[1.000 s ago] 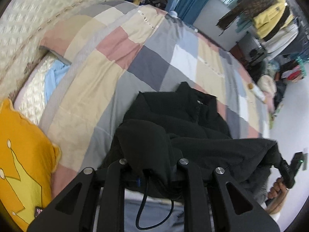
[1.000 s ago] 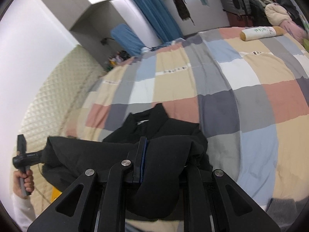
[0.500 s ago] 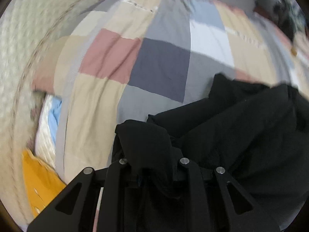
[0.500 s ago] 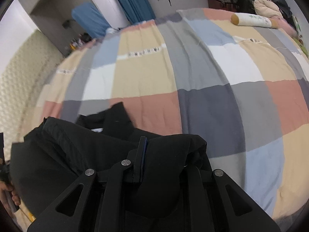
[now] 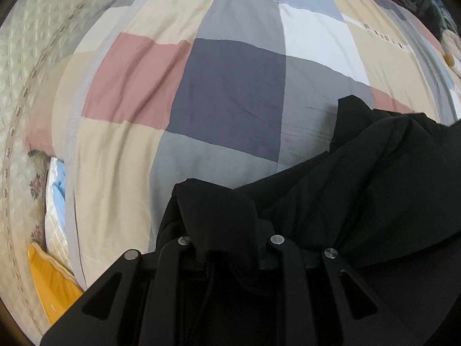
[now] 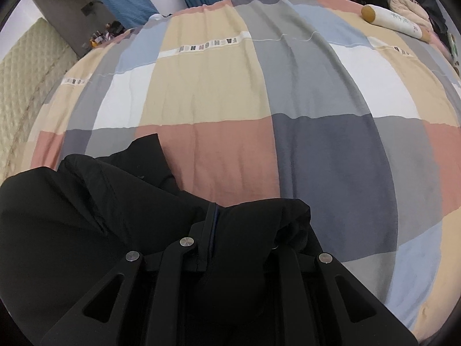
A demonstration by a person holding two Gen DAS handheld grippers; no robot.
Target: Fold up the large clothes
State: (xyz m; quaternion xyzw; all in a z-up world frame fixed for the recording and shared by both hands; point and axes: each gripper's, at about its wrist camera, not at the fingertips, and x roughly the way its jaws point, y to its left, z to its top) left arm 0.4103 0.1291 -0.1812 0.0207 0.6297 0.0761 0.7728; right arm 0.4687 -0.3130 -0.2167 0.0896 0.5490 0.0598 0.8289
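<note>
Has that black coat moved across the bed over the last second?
Yes. The black coat, clamped by both tools, has travelled forward over the checked quilt: its collar now lies against the pink square, nearer the lettered strip.

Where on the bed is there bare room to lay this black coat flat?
Both grippers, left gripper and right gripper, clamp the black coat. The checked quilt lies bare ahead, up to the bolster pillow. Crowded: the headboard side, with the yellow cushion.
</note>
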